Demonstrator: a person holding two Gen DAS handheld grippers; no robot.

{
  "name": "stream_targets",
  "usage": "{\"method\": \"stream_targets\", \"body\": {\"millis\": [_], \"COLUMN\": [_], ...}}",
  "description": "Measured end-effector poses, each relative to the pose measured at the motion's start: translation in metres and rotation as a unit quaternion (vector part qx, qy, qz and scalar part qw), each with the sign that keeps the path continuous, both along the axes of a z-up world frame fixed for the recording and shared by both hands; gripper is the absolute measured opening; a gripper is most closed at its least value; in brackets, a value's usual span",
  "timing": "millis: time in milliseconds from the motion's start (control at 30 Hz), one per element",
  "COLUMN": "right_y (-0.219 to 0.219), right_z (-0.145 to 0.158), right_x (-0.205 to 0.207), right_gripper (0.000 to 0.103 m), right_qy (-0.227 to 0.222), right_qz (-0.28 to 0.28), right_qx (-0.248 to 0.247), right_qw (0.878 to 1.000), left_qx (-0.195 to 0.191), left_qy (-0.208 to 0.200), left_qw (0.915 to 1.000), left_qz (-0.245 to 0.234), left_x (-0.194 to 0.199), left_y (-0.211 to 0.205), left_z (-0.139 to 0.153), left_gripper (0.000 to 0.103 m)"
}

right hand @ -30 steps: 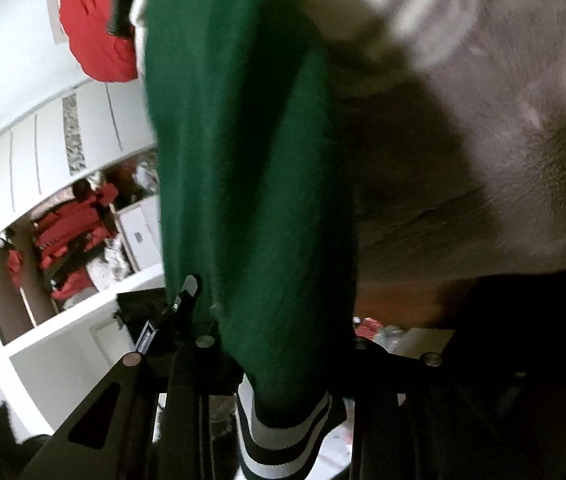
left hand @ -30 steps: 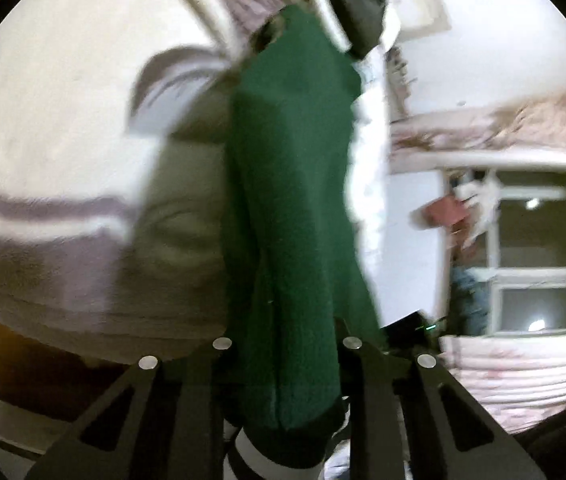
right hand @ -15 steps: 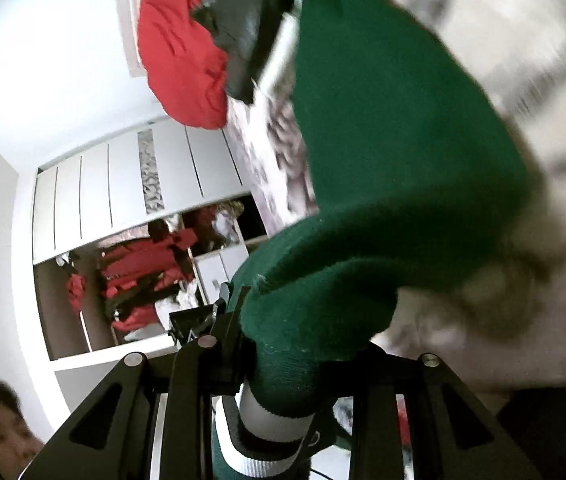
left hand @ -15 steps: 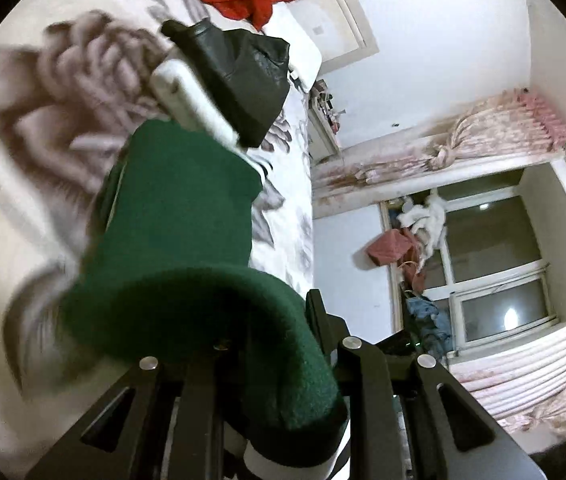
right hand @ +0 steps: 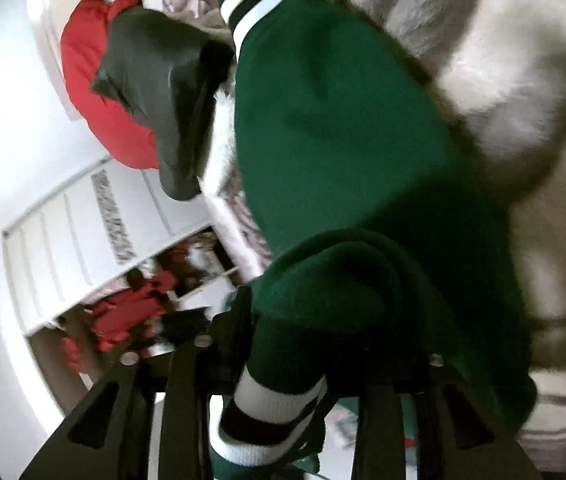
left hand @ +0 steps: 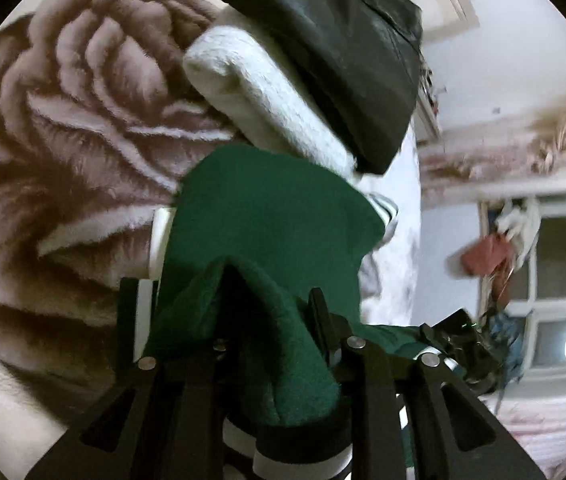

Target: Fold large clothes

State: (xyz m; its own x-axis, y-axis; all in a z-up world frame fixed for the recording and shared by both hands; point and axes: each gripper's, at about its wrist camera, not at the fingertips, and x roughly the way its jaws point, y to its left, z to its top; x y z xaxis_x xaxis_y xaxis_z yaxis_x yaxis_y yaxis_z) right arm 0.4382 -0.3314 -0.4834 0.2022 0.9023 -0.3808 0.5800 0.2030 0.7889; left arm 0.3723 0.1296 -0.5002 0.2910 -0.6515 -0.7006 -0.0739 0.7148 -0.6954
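A dark green garment with white and black striped trim lies on the rose-patterned blanket. My left gripper is shut on a fold of its green cloth, low over the bed. My right gripper is shut on another bunched fold near its striped hem. The garment runs away from both grippers toward a striped cuff at the far end. The fingertips are hidden under the cloth.
A folded white fleece and a black leather garment lie stacked just beyond the green one, with a red garment behind. A window and curtains stand right; an open wardrobe stands left.
Both grippers have swung down from holding the green garment hanging to bringing it low over the bed. The garment now lies on the blanket, closer to the stacked clothes.
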Motion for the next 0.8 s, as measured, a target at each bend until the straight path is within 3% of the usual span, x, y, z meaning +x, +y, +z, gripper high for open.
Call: {"method": "stream_targets", "body": {"millis": [133, 167, 200, 233, 267, 333, 400, 467, 500, 600, 667, 700, 767, 800], "right_y": [0.000, -0.001, -0.005, -0.006, -0.007, -0.012, -0.017, -0.022, -0.027, -0.044, -0.046, -0.043, -0.030, -0.025], "right_z": [-0.005, -0.007, -0.014, -0.018, -0.023, -0.030, -0.032, -0.026, -0.020, 0.008, 0.018, 0.016, -0.005, -0.019], "right_x": [0.024, 0.029, 0.031, 0.035, 0.041, 0.050, 0.060, 0.067, 0.070, 0.076, 0.074, 0.072, 0.068, 0.066], "right_gripper": [0.062, 0.063, 0.063, 0.064, 0.066, 0.069, 0.070, 0.070, 0.076, 0.085, 0.088, 0.089, 0.089, 0.089], "right_qy": [-0.014, -0.015, -0.013, -0.009, -0.005, 0.003, -0.003, -0.023, -0.042, -0.108, -0.143, -0.156, -0.159, -0.155], "right_qz": [0.005, 0.005, 0.007, 0.008, 0.007, -0.009, -0.014, -0.005, 0.001, 0.050, 0.103, 0.139, 0.205, 0.226], "right_qx": [0.027, 0.029, 0.031, 0.033, 0.038, 0.054, 0.055, 0.036, 0.014, -0.126, -0.210, -0.236, -0.228, -0.209], "right_qw": [1.000, 0.999, 0.999, 0.999, 0.999, 0.999, 0.998, 0.999, 0.999, 0.985, 0.962, 0.949, 0.938, 0.939], "left_qx": [-0.049, -0.072, -0.097, -0.136, -0.173, -0.191, -0.161, -0.101, -0.075, 0.039, 0.127, 0.175, 0.239, 0.259], "left_qy": [0.023, 0.026, 0.020, 0.003, -0.009, -0.029, -0.050, -0.076, -0.081, -0.111, -0.136, -0.149, -0.157, -0.148], "left_qw": [0.9983, 0.9966, 0.9944, 0.9892, 0.9819, 0.9761, 0.9793, 0.9849, 0.9868, 0.9858, 0.9748, 0.9644, 0.9474, 0.9424], "left_qz": [0.021, 0.029, 0.036, 0.054, 0.076, 0.099, 0.112, 0.118, 0.119, 0.120, 0.123, 0.130, 0.144, 0.151], "left_x": [0.009, 0.012, 0.014, 0.017, 0.019, 0.026, 0.031, 0.029, 0.028, 0.007, -0.013, -0.029, -0.053, -0.064], "left_y": [0.006, 0.008, 0.010, 0.015, 0.021, 0.028, 0.033, 0.036, 0.036, 0.031, 0.030, 0.031, 0.030, 0.032], "left_z": [-0.011, -0.017, -0.018, -0.017, -0.015, -0.008, 0.001, 0.012, 0.014, 0.028, 0.036, 0.037, 0.034, 0.028], "left_gripper": [0.034, 0.043, 0.073, 0.094, 0.100, 0.102, 0.102, 0.102, 0.102, 0.102, 0.102, 0.102, 0.102, 0.102]}}
